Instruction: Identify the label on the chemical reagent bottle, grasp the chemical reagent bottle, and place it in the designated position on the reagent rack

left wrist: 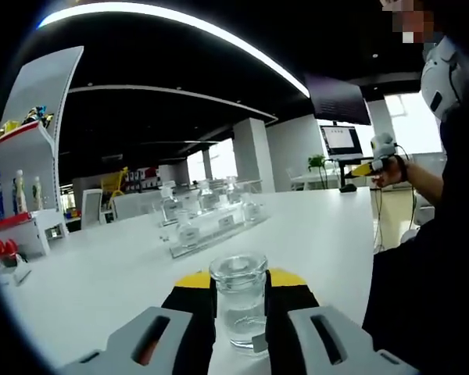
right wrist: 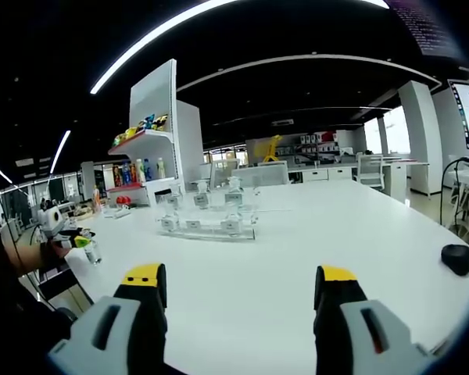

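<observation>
Across the white table (left wrist: 320,226) sits the clear reagent rack (right wrist: 207,226), well ahead of both grippers, holding several clear glass bottles with white labels; label text too small to read. Same rack (left wrist: 211,226) in the left gripper view, mid-table, nothing between it and the gripper. Off the table's far side, a white shelf unit (right wrist: 160,141) carries coloured bottles and packets. Left gripper (left wrist: 241,308) is clamped on the reagent bottle (left wrist: 239,301): clear glass, wide stopper top, upright, clear liquid partway up, black pads touching both sides. Bottle is held low over the near table edge, apart from the rack. Right gripper (right wrist: 241,301) has jaws wide apart, nothing between them, hovering over bare tabletop with the rack straight ahead. Small dark round object (right wrist: 456,258) lies on the table to the right, well clear of the rack. In the right gripper view the left gripper with its bottle (right wrist: 90,250) shows small at the left table edge. A person's dark sleeve (left wrist: 422,289) is at the right of the left gripper view.
</observation>
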